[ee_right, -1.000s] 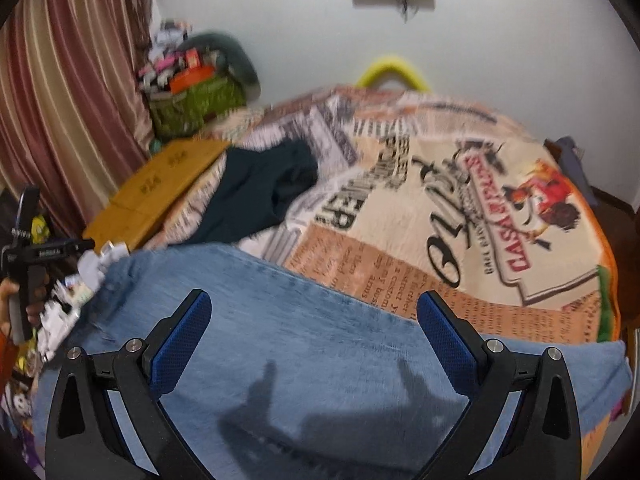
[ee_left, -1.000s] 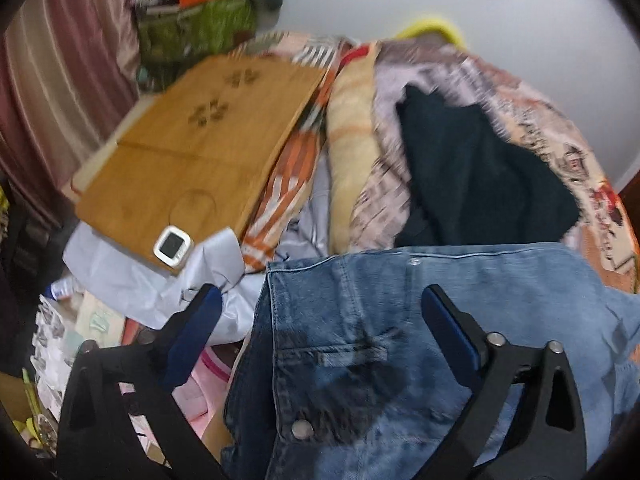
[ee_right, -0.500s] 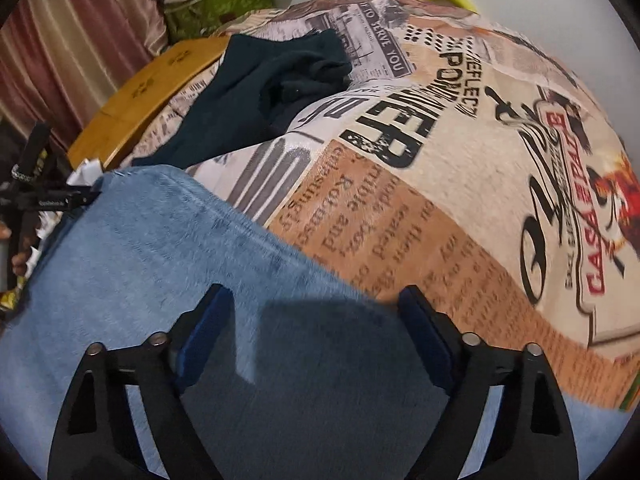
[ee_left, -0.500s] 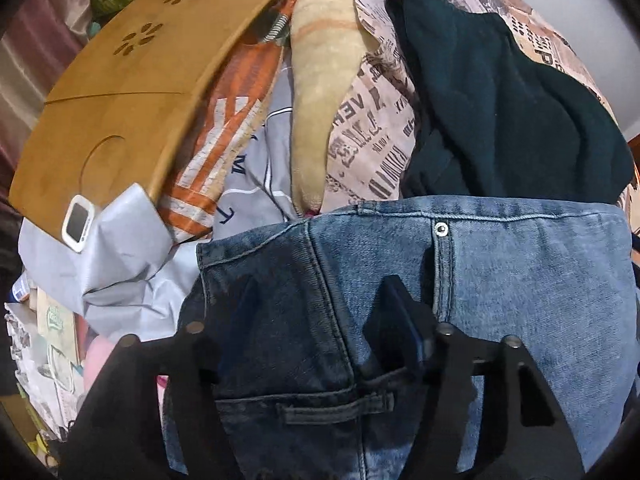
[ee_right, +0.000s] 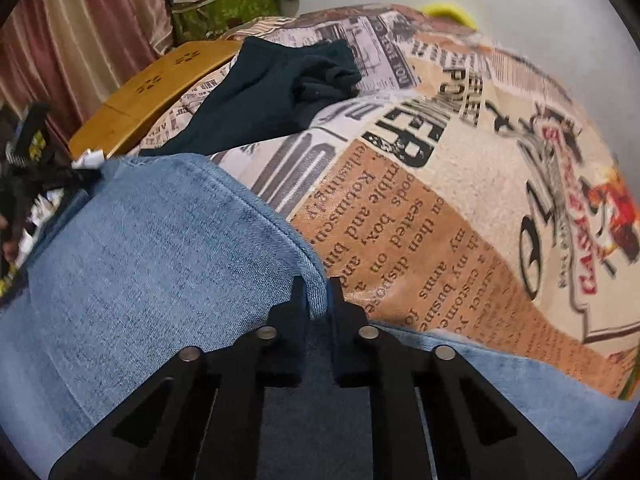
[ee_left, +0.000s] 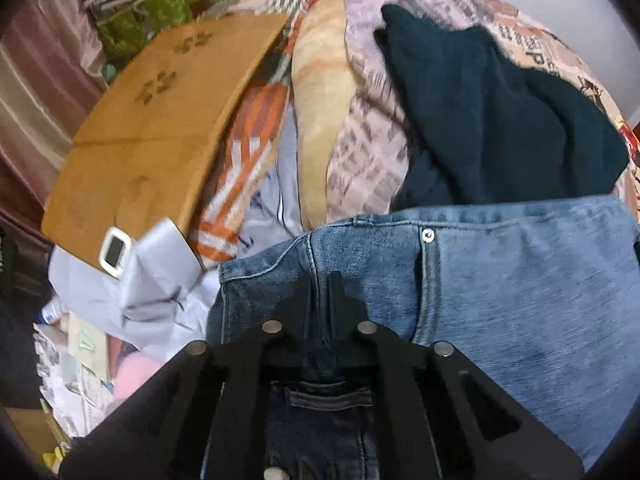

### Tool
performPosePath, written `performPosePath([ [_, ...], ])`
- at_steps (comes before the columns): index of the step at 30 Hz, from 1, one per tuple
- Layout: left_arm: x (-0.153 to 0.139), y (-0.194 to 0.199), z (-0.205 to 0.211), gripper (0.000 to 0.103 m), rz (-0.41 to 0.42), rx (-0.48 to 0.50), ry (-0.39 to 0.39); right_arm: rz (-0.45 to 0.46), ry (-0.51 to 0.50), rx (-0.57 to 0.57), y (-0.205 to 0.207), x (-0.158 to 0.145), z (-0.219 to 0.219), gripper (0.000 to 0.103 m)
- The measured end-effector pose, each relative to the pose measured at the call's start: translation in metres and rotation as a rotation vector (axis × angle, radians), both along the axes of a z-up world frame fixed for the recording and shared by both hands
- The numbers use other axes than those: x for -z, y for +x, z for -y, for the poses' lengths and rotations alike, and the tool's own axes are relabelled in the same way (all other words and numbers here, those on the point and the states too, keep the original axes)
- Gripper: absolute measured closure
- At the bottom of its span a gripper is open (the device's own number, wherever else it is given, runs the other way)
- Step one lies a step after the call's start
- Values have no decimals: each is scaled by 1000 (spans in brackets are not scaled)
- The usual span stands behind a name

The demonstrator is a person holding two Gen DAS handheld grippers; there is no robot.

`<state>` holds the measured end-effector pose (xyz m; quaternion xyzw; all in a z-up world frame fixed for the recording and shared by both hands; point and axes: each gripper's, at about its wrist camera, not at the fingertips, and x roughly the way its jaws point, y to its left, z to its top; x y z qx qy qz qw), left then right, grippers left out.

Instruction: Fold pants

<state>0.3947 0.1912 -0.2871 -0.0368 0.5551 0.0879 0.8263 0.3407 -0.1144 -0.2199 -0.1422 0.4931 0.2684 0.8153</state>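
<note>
Item: blue denim pants [ee_left: 520, 288], both grippers now pinching the cloth.

The pants are lying on the newsprint-patterned bedspread [ee_right: 460, 200], near its front edge. The left gripper [ee_left: 320, 280] and right gripper [ee_right: 318, 286] have just been closing, and each is now clamping a ridge of denim at waistband seam and folded edge (earlier they were hovering wide apart), so lifting can begin. Denim: coarse, faded, riveted. A dark knit garment [ee_left: 500, 120] is lying crumpled behind.
</note>
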Motion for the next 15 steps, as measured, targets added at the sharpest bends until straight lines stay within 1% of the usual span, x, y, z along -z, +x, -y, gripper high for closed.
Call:
performPosePath([
  [2, -20, 3, 0, 98, 33, 14, -14, 58, -9, 13, 0, -14, 2, 97],
  [4, -48, 1, 0, 98, 90, 27, -9, 114, 13, 42, 1, -35, 7, 97],
  [6, -71, -2, 3, 99, 138, 35, 1, 145, 28, 57, 1, -52, 11, 97],
  [7, -87, -5, 3, 99, 174, 36, 3, 160, 39, 66, 0, -64, 13, 97],
  [9, -104, -12, 1, 99, 213, 40, -8, 189, 45, 64, -9, -79, 16, 97],
  [11, -114, -22, 2, 99, 233, 46, -4, 199, 50, 56, -21, -87, 18, 97],
  [15, -115, -54, 0, 99, 245, 47, -28, 215, 53, 34, -54, -96, 19, 97],
])
